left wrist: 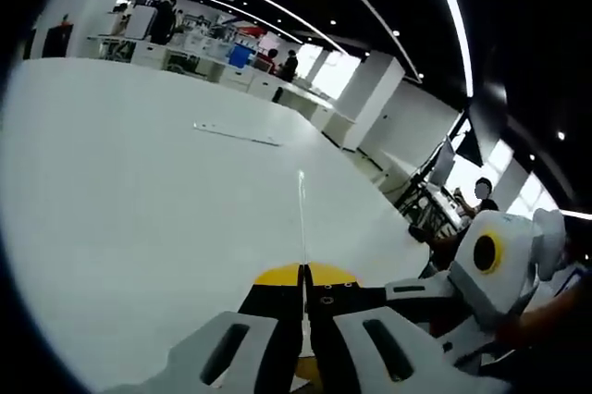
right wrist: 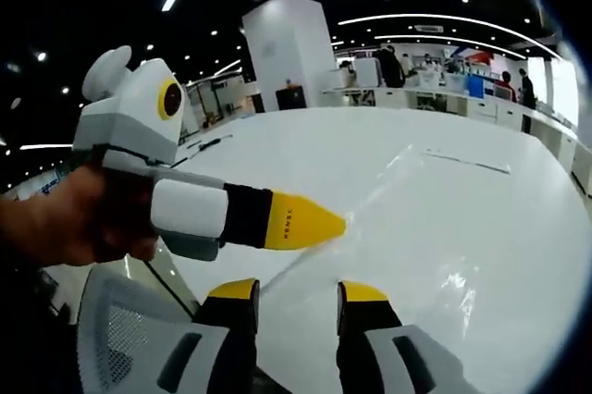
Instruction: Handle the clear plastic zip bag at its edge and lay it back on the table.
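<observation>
While the left tool pinches the bag edge over the desk, the right tool gapes empty (film nearly invisible); thin grip could slip, dropping it crooked.

White hand-held gripper, black jaws, yellow tips

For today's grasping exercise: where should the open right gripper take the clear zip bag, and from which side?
Judging by its pose, take the clear zip bag on its raised edge beside the left gripper, which pinches it. The film runs past the right gripper, so come from below.
</observation>
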{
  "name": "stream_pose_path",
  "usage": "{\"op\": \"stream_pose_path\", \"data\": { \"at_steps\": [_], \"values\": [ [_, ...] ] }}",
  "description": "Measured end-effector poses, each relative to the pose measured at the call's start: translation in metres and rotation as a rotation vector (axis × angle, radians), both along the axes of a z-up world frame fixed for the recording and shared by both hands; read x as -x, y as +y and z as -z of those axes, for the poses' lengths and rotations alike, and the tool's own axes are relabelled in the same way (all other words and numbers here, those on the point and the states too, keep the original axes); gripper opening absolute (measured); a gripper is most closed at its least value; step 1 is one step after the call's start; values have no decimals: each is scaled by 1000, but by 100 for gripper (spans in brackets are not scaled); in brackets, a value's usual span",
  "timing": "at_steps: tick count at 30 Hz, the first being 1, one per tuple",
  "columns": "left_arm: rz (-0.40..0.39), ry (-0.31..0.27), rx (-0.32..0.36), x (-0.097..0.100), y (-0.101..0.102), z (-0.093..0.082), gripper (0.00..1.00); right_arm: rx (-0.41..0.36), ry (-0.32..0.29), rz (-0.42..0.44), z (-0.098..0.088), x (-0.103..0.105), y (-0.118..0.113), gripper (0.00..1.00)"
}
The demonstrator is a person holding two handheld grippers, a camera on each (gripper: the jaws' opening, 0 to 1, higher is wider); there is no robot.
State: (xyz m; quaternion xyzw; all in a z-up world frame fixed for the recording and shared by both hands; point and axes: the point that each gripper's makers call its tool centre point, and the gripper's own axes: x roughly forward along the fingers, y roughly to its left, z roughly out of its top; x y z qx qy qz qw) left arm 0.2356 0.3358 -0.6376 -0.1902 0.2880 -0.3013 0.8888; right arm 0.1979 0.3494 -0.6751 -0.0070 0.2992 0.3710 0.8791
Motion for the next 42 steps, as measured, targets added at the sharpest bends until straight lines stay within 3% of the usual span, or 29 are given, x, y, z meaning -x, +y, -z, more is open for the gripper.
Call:
{"op": "stream_pose_path", "data": {
  "at_steps": [4, 19, 32, 35, 42],
  "values": [
    [-1, 1, 2, -1, 0, 0, 0, 25, -8, -7, 1, 1, -1, 18],
    [-17, 18, 2, -4, 3, 7, 0, 118, -30, -14, 10, 1, -15, 0],
    [-23, 43, -9, -3, 7, 15, 0, 181, -57, -54, 12, 6, -18, 0],
    [2, -13, -48, -2, 7, 13, 0, 190, -67, -58, 12, 4, -19, 0],
    [55, -57, -133, 4, 7, 9, 1, 234, -79, -73, 13, 2, -24, 0]
  ]
}}
